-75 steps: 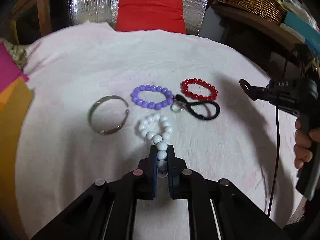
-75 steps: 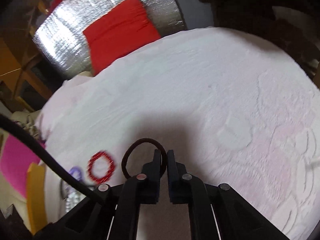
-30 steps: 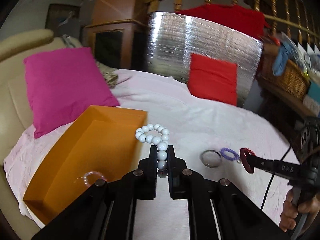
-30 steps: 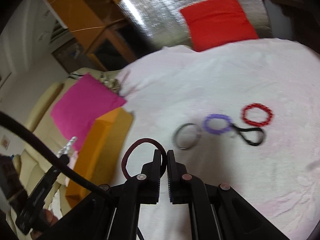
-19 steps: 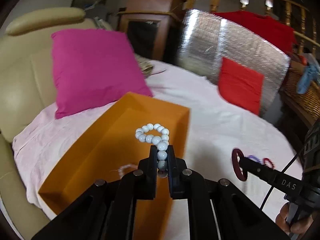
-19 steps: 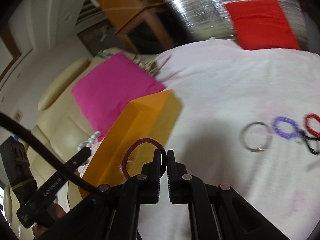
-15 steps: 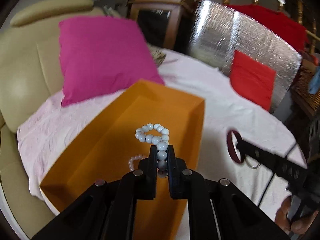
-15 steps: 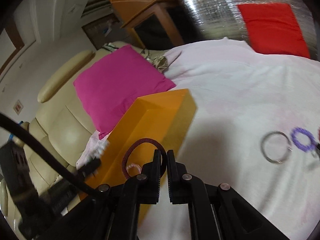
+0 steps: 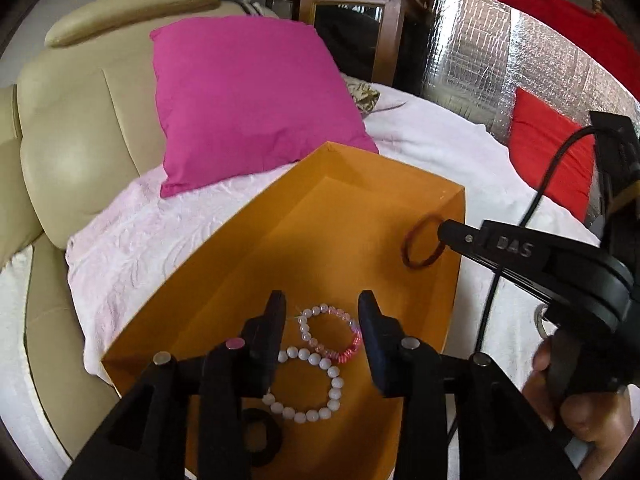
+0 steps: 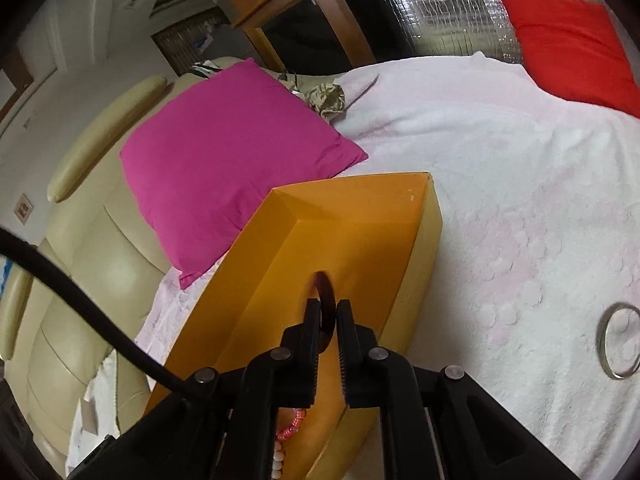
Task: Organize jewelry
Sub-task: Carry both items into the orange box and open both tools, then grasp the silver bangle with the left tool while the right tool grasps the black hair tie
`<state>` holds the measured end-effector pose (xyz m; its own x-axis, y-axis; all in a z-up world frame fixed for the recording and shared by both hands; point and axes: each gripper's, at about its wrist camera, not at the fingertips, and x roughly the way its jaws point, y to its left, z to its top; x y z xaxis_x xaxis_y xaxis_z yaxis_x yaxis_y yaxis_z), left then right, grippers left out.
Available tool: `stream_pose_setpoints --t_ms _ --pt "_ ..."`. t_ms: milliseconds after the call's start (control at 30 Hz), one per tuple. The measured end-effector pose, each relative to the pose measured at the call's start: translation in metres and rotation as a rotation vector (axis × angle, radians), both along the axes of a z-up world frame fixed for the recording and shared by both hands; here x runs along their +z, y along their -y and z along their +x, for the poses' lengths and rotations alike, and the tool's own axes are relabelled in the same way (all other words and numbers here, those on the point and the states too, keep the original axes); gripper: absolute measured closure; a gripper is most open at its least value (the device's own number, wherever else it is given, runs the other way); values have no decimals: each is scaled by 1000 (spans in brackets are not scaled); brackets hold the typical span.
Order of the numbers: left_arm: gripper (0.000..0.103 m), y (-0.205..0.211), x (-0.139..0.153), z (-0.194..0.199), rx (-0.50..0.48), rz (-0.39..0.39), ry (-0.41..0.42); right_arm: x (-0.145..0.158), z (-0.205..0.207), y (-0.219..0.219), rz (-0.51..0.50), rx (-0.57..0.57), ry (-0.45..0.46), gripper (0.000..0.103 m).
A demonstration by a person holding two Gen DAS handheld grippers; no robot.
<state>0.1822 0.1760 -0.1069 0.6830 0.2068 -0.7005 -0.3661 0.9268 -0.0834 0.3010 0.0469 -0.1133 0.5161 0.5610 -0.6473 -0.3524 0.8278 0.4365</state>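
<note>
My left gripper (image 9: 322,312) is open over the orange box (image 9: 348,216). The white bead bracelet (image 9: 310,388) lies on the box floor below it, beside a pink bead bracelet (image 9: 332,334) and a black hair tie (image 9: 262,436). My right gripper (image 10: 329,312) is shut on a dark red hair tie (image 10: 326,300) and holds it over the orange box (image 10: 360,208). It also shows in the left wrist view (image 9: 444,232), holding the dark red tie (image 9: 420,246) above the box's right wall.
The box lies on a pale pink bedspread (image 10: 520,200). A magenta pillow (image 9: 248,100) leans on the beige headboard (image 9: 72,128) behind it. A silver bangle (image 10: 620,340) lies on the bedspread to the right. A red cushion (image 10: 572,36) is at the back.
My left gripper has opened and the white bead bracelet has dropped into the orange box. My right gripper has carried the dark red hair tie over the box.
</note>
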Motion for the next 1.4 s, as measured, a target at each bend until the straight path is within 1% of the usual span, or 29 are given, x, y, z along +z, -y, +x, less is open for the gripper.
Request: stream_pose_setpoints --t_ms 33,100,167,267,333,400,533,600,667,767,900,1000,1100,1267,1400 --pt "64 2 2 -1 -4 11 8 2 -2 5 10 -3 7 83" --pt "61 8 6 -3 -6 30 28 6 -5 17 37 -24 16 74" --pt "60 15 10 -5 -10 62 46 12 -10 34 62 -49 27 74" --pt "60 27 14 -6 -29 84 67 21 -19 64 52 -90 60 74" --pt "59 34 17 -6 -31 85 79 24 -22 81 71 -108 45 74" --pt "57 37 18 -6 -23 79 83 25 -26 102 113 -117 25 74" --pt "57 40 17 -6 1 64 83 29 -36 128 169 -121 9 74" --pt "57 44 17 -6 1 72 89 31 -40 138 166 -132 8 74" --pt "57 54 19 -6 -21 91 103 30 -48 155 142 -142 13 74" --pt "56 74 21 -5 -71 128 119 24 -59 187 83 -185 13 74" --pt "48 105 24 -3 -160 161 130 8 -77 245 37 -280 -6 74" --pt "47 129 21 0 -238 175 117 -6 -85 286 53 -363 -41 74" --pt "47 151 14 7 -302 164 83 -21 -86 324 104 -451 -85 74" --pt "47 179 -4 25 -363 132 8 -40 -72 349 121 -491 -154 74" --pt "47 196 -15 34 -405 143 -23 -54 -55 358 115 -521 -176 74"
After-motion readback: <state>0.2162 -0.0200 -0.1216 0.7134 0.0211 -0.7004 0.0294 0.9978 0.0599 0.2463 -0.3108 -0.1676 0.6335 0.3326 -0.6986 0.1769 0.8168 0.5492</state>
